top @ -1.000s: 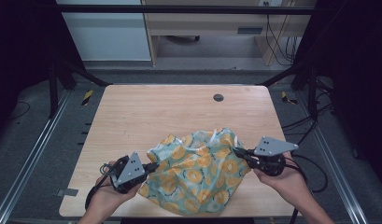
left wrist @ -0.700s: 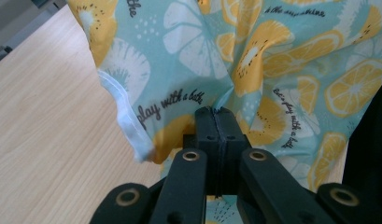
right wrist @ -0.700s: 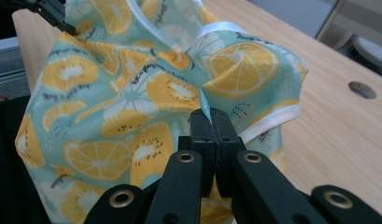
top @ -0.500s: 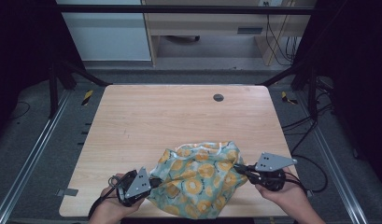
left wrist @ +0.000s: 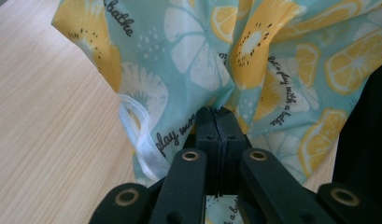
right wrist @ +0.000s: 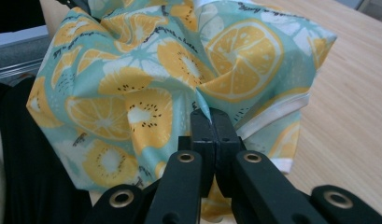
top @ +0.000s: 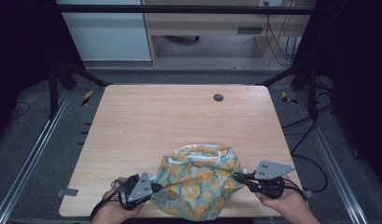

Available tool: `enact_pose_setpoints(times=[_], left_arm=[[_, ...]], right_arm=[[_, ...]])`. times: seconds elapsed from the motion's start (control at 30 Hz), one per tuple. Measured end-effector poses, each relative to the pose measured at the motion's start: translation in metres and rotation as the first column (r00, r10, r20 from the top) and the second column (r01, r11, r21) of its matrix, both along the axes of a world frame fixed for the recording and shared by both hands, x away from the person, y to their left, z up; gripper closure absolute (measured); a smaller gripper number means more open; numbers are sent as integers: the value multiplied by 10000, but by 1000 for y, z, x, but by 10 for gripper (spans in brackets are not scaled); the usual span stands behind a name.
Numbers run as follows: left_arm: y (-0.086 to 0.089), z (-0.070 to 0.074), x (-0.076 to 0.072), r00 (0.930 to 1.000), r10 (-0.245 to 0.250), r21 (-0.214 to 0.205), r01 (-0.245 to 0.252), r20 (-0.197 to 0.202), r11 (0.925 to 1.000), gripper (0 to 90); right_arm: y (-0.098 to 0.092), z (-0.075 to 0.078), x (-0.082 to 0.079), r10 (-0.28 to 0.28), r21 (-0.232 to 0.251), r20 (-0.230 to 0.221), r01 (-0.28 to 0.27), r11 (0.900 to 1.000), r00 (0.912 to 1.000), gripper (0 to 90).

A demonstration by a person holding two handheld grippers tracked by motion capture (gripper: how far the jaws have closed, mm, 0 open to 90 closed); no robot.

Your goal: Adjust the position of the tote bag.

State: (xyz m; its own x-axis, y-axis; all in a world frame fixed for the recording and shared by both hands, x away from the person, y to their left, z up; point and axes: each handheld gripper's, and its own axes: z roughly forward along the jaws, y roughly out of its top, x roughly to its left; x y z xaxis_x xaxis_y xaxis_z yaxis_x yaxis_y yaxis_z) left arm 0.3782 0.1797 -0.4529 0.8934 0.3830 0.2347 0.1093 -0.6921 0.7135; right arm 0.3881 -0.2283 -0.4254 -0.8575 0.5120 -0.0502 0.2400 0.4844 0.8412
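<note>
A light-blue cloth printed with orange and lemon slices lies bunched at the near edge of the wooden table, partly hanging over it. My left gripper is shut on the cloth's left side; in the left gripper view the jaws pinch a gathered fold of the cloth at the left gripper. My right gripper is shut on the cloth's right side; in the right gripper view the cloth fans out from the closed tips of the right gripper.
A small dark round grommet sits in the table near its far edge. Metal frame rails run along both sides of the table. Cables trail off to the right. A cabinet stands behind the table.
Both grippers have come down and toward the near edge with the cloth. The cloth has sunk from a spread, lifted shape into a bunched heap at the table's front.
</note>
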Motion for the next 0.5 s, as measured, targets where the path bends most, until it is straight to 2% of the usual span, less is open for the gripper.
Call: enact_pose_setpoints(times=[0.2, 0.37, 0.5], left_arm=[[0, -3, -3, 9999, -113, -57, 113, 19, 9999, 899], [5, -2, -3, 10000, 4, -293, -3, 28, 9996, 898], [6, -3, -3, 10000, 30, -298, -28, 64, 9996, 893]], right_arm=[[-1, -8, -5, 275, 74, -166, -274, 9996, 9995, 900], [0, -13, -8, 485, 65, -336, -483, 9988, 9983, 900], [1, -19, -10, 694, -19, -424, -695, 9976, 9967, 900]])
